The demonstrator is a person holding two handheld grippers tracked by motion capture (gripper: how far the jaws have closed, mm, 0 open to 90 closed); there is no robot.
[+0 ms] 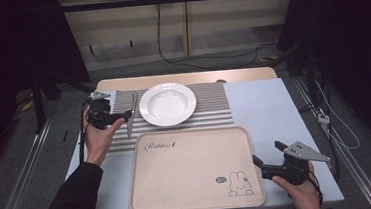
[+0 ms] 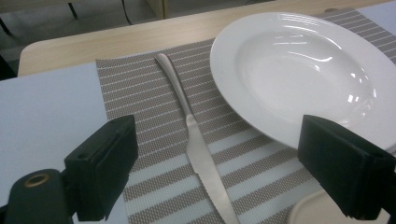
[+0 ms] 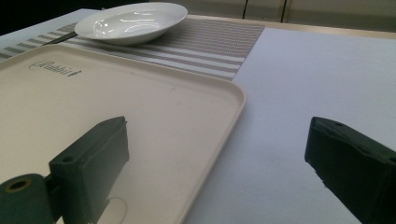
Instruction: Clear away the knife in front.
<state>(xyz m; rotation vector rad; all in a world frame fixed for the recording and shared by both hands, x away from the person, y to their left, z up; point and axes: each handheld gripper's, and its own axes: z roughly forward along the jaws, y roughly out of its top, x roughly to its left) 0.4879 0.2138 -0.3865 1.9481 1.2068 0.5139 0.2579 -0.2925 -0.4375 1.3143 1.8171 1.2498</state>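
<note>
Both tongs (image 2: 215, 172) (image 3: 219, 172) agape; slim silver serrated knife (image 2: 196, 144) flat on striped placemat (image 2: 140, 93).

The light comes from above and is even on the tabletop (image 1: 263, 103), while the room around it stays very dark. Shadows are soft and short. The white plate (image 2: 303, 70) carries small bright glare spots. In both gripper views the black jaws near the camera are slightly blurred, and the far background is soft and somewhat grainy.
</note>
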